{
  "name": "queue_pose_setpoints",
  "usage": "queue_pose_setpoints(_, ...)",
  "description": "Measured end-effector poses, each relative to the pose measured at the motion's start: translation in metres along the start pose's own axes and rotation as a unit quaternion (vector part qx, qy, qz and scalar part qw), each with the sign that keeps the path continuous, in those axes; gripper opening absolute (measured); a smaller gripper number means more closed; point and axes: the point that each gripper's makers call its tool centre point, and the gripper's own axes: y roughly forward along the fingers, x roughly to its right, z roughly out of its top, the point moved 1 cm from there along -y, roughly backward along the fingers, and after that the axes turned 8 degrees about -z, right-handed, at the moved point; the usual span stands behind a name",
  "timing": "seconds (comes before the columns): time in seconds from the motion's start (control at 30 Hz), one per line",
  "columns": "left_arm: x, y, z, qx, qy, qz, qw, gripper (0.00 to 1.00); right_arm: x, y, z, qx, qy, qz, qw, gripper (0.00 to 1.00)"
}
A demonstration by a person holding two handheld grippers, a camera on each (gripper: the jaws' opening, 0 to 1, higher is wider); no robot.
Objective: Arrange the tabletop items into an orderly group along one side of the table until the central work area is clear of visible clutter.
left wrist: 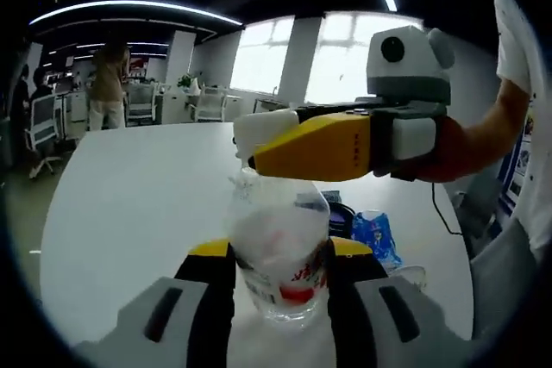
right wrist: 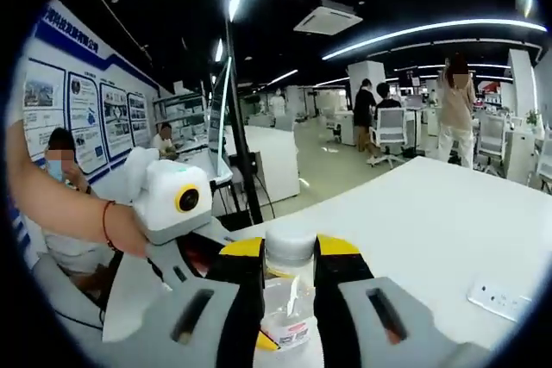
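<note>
Clear, crinkled plastic catches the light between the left tongs (left wrist: 280,275): a water bottle (left wrist: 280,252) with a red-and-white label stands upright between the two black, yellow-tipped jaws, which press against its sides — the left tongs are clenched on its body. From the right of the left gripper view the right tongs (left wrist: 250,146) reach in, a blocky yellow-and-white shell with a grey housing, held by a person's hand and bare forearm, the tip meeting the top of the bottle.

In the right gripper view the same bottle (right wrist: 288,299) appears from above its shoulder; its white, round cap (right wrist: 290,244) sits between the right tongs (right wrist: 289,252), whose black inner faces with yellow tops close against it on both sides — clenched on the cap. Below the cap the thin plastic looks dented and wrinkled, with a scrap of label showing. The left tongs (right wrist: 194,252) come in from the left of this view, smooth white plastic with a yellow ring, gripped by a hand with a red cord at the wrist.

The bottle is held near the edge of a broad white desk (left wrist: 129,196) with a smooth matte top and a rounded rim. Just behind the bottle on the desk lie a crumpled blue-and-white wrapper (left wrist: 375,234) and a small dark round object (left wrist: 341,213) I cannot identify. A flat white rectangular piece (right wrist: 500,297) lies on the desk well apart from the bottle.
</note>
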Motion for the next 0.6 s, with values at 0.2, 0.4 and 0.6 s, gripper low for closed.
queue_pose_setpoints(0.2,-0.004,-0.003,-0.001,-0.006,0.014,0.006,0.9999,0.40,-0.003,0.003,0.000,0.015,-0.031,-0.014,0.9993,0.18)
queue_pose_setpoints(0.4,-0.007,-0.003,-0.003,-0.010,0.025,0.004,0.9996,0.40,-0.001,0.004,-0.002,0.022,-0.041,-0.027,0.9985,0.19)
queue_pose_setpoints(0.6,-0.011,-0.006,-0.005,-0.014,0.035,0.007,0.9993,0.40,-0.003,0.008,-0.003,0.028,-0.059,-0.035,0.9973,0.19)
